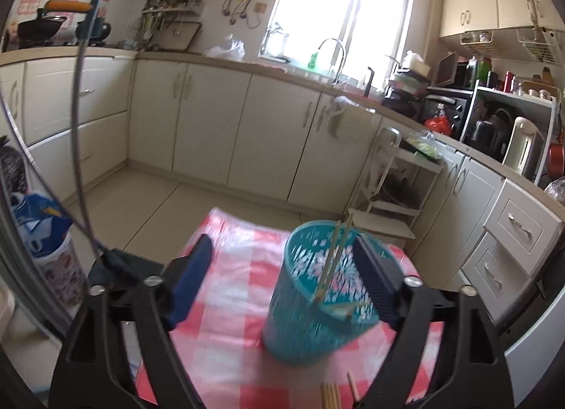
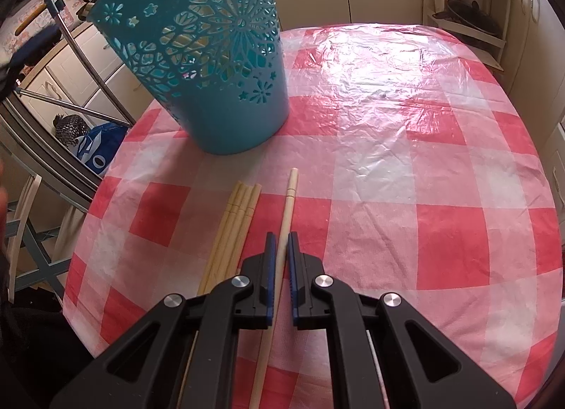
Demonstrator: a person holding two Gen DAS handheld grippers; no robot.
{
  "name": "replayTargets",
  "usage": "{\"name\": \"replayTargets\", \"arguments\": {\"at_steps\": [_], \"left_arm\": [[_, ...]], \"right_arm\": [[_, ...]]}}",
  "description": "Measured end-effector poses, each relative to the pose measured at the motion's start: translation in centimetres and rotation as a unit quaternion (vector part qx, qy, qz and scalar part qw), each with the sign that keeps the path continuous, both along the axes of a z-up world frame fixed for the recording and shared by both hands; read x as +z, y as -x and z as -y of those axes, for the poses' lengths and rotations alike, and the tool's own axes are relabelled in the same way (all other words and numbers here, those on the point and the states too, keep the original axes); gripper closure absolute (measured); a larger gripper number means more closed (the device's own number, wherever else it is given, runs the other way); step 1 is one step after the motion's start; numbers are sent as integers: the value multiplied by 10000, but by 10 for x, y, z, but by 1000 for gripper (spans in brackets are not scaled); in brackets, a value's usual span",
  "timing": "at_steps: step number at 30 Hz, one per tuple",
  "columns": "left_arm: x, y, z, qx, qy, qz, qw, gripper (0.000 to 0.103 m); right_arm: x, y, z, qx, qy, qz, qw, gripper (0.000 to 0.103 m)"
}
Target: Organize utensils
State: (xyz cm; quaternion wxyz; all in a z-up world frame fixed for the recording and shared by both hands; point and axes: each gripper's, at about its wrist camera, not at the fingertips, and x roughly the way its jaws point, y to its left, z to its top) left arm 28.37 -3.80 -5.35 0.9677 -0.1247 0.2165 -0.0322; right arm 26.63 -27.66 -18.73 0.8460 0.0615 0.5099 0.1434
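A teal cut-out holder (image 1: 310, 303) stands on the red-and-white checked tablecloth (image 1: 226, 338), with chopsticks (image 1: 335, 260) leaning inside it. My left gripper (image 1: 282, 268) is open, its jaws wide apart on either side of the holder's rim. In the right wrist view the holder (image 2: 212, 66) stands at the far left of the table. A bundle of chopsticks (image 2: 233, 229) lies in front of it. My right gripper (image 2: 281, 243) is nearly closed around a single chopstick (image 2: 287, 208), which lies on the cloth between the pads.
The table edge (image 2: 81, 232) curves round on the left, with a chair frame (image 2: 31, 232) and a blue bag (image 2: 95, 151) beyond it. A white rack (image 1: 395, 197) and kitchen cabinets (image 1: 247, 126) stand behind the table.
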Motion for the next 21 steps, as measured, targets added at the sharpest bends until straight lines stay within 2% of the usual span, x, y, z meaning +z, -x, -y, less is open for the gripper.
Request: {"name": "replayTargets", "arguments": {"at_steps": [4,7,10,21], "left_arm": [[-10,14,2,-90,-71,-196,9997,11],[-10,15,12,-140,-394,-235,9989,8],[-11,15,17,-130,-635,-265,9975,8],[-13,6,27,-34,-1009,-573,9932,8]], "right_arm": [[0,2,-3,20,105,79,9999,96],[0,4,-8,40,225,129,9997,96],[0,3,-9,53,260,151,9995,96],[0,1,-9,48,245,200,9995,96]]}}
